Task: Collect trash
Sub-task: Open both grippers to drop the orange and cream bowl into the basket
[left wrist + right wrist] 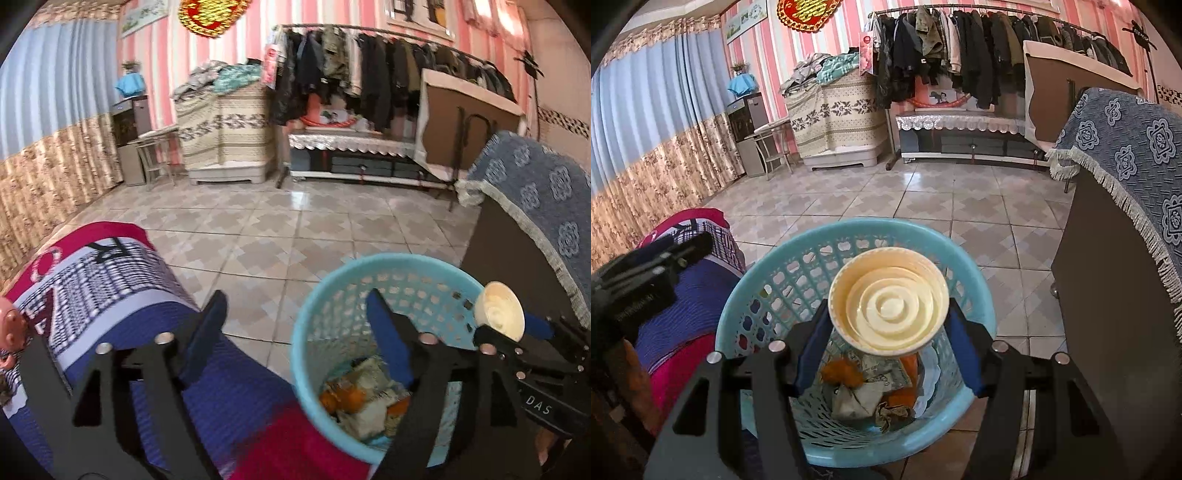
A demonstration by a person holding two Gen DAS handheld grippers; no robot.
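Observation:
A light blue perforated trash basket [768, 295] stands on the tiled floor with orange peels and crumpled wrappers [871, 391] inside. It also shows in the left wrist view [413, 291]. My right gripper [888, 332] is shut on a cream paper cup [888, 301], held just above the basket's opening, its mouth facing the camera. In the left wrist view the cup [498, 310] and the right gripper [517, 332] sit at the basket's right rim. My left gripper [295, 314] is open and empty, its right finger over the basket and its left over the bedding.
A bed with a red, blue and white blanket [110, 280] lies left of the basket. A dark cabinet under a blue patterned cloth [1126, 155] stands on the right. A clothes rack [979, 51], a low TV stand [960, 136] and a covered chest [834, 118] line the far wall.

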